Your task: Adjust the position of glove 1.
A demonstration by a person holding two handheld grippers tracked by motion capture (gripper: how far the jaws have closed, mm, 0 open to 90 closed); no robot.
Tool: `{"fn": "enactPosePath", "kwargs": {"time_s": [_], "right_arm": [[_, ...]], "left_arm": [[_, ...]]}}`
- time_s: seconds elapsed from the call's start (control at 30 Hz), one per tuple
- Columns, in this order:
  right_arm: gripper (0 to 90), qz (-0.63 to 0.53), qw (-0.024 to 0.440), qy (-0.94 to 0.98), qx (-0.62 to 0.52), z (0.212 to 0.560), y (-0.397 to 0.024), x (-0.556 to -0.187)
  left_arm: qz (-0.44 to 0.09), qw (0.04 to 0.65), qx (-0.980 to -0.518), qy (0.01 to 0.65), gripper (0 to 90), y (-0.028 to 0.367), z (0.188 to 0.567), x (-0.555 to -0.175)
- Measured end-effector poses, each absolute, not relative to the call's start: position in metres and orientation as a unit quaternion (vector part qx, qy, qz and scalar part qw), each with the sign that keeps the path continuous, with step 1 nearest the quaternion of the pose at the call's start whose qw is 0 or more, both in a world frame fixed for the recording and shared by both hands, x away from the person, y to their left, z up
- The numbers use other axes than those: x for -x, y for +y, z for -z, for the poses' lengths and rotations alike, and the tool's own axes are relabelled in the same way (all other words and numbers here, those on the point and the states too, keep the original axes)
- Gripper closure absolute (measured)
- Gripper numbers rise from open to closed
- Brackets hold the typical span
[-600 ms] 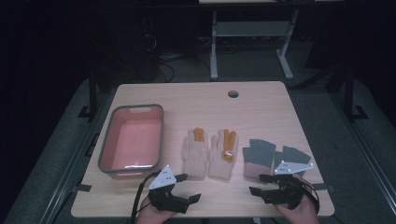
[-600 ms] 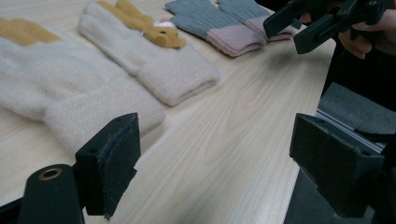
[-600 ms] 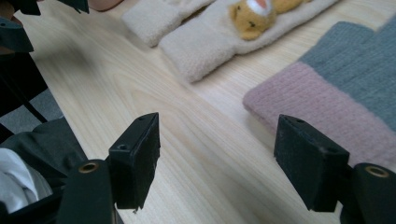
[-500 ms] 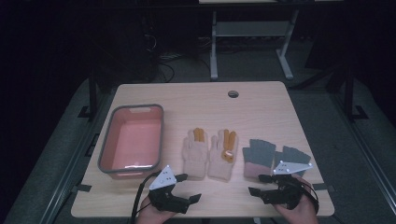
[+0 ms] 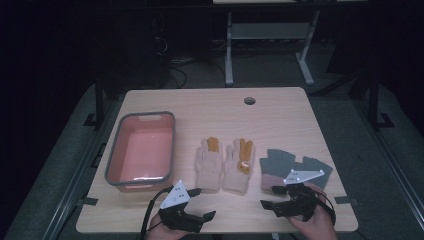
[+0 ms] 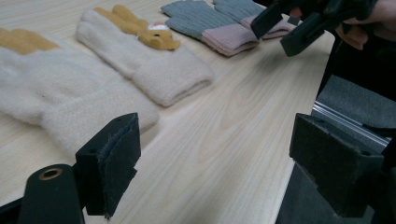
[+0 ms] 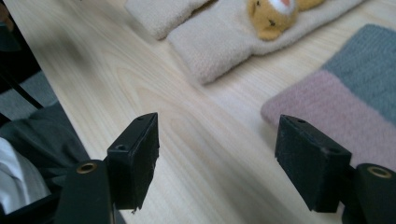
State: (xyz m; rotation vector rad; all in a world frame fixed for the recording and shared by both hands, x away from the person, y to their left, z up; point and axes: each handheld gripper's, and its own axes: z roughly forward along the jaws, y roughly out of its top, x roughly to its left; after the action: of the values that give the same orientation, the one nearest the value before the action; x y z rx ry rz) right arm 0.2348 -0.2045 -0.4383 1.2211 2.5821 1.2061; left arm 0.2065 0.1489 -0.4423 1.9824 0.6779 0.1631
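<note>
Two cream gloves (image 5: 223,167) with orange fingers and a small bear face lie flat mid-desk (image 5: 210,107). Just right lie grey-and-pink gloves (image 5: 287,166); a pink tub (image 5: 141,150) sits left. Left claw (image 5: 196,204) and right claw (image 5: 269,197) gape wide, empty, at the near edge.

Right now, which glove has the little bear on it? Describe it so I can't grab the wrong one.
Start at the pink tub on the table's left side; two cream gloves lie just right of it. Take the right-hand cream glove, next to the grey-and-pink gloves. Both cream gloves have orange fingers, but this one carries a small bear face.
</note>
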Motion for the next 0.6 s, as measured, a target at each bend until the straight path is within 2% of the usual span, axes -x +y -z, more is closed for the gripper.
{"fn": "enactPosePath", "kwargs": {"time_s": [0.3,0.33,0.6], "right_arm": [[27.7,-0.371,0.012,0.847,-0.379,0.43,-0.191,-0.248],[30.2,-0.368,0.005,0.848,-0.381,0.427,-0.189,-0.251],[31.7,-0.361,-0.003,0.85,-0.384,0.417,-0.185,-0.266]], "left_arm": [[-0.068,0.5,-0.813,0.288,16.2,0.151,0.442,-0.209],[-0.068,0.501,-0.813,0.289,16.0,0.152,0.442,-0.209],[-0.068,0.501,-0.813,0.289,16.0,0.151,0.442,-0.21]]}}
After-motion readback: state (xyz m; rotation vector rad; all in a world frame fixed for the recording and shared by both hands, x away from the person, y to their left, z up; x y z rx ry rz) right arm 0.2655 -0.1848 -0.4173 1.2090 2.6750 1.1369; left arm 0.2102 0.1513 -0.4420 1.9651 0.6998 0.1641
